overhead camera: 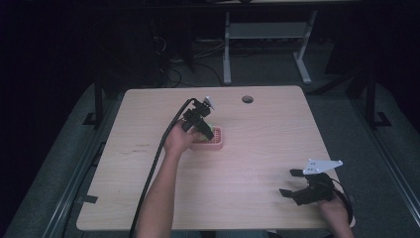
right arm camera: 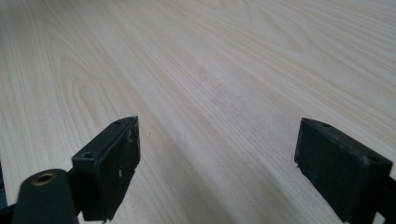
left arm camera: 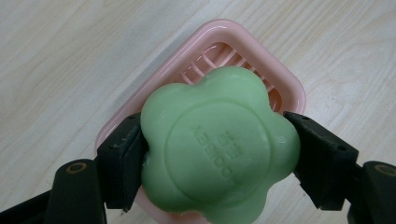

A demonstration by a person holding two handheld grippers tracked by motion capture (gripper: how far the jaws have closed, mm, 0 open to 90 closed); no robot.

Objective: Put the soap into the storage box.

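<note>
A green flower-shaped soap bar [left arm camera: 219,144] with raised lettering is clamped between the two black jaws of my left gripper [left arm camera: 217,154]. It hangs just above a pink slatted soap dish [left arm camera: 224,37]. In the high view the left gripper [overhead camera: 204,128] points down over the pink dish [overhead camera: 219,143] near the table's middle. My right gripper [overhead camera: 291,183] rests low over the table's near right corner, jaws wide apart. In the right gripper view the gripper [right arm camera: 217,158] has bare wood between its jaws.
The light wooden table [overhead camera: 257,163] has a round cable hole [overhead camera: 247,99] near its far edge. A black cable [overhead camera: 153,168] trails from the left gripper along the forearm. A desk frame [overhead camera: 267,44] stands on the dark floor beyond.
</note>
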